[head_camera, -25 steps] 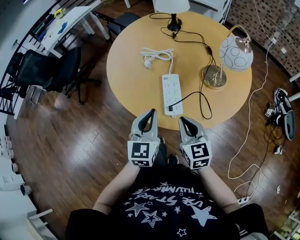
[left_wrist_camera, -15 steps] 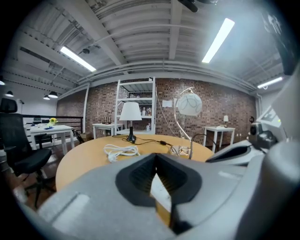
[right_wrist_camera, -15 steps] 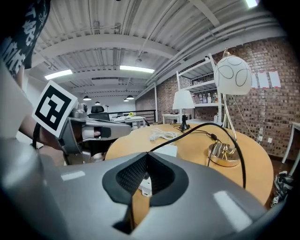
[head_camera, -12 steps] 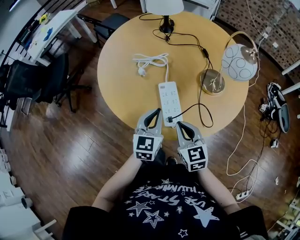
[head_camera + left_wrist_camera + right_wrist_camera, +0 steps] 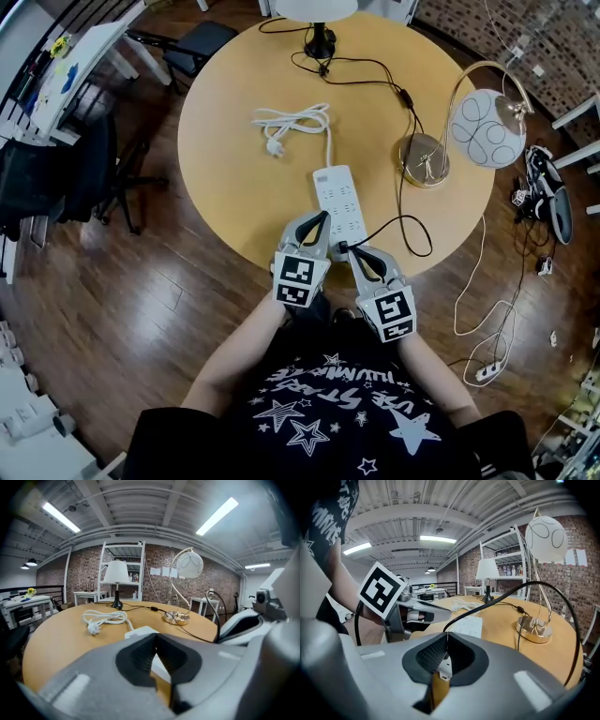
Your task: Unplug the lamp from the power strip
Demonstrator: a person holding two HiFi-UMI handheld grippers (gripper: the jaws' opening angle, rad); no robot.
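A white power strip (image 5: 339, 199) lies on the round wooden table (image 5: 234, 178). A black plug (image 5: 343, 246) sits in its near end. The plug's black cord (image 5: 413, 236) loops right and runs up to a lamp with a gold base (image 5: 424, 159) and a white globe shade (image 5: 486, 128). My left gripper (image 5: 321, 218) is shut and empty over the strip's near end. My right gripper (image 5: 352, 249) is shut too, with its tips right beside the plug. In the right gripper view the cord (image 5: 497, 599) rises from just behind the closed tips (image 5: 446, 633). The left gripper view shows the strip (image 5: 140, 631) past the tips (image 5: 155, 635).
The strip's own white cable (image 5: 289, 121) lies coiled on the table. A second lamp with a black base (image 5: 320, 43) stands at the far edge, with a black cord to an inline switch (image 5: 406, 96). Chairs and a white desk (image 5: 66, 66) stand at the left. Loose cables (image 5: 487, 347) lie on the floor at the right.
Both grippers have moved forward from in front of the table edge to over the near end of the power strip. Their jaws stayed shut throughout.
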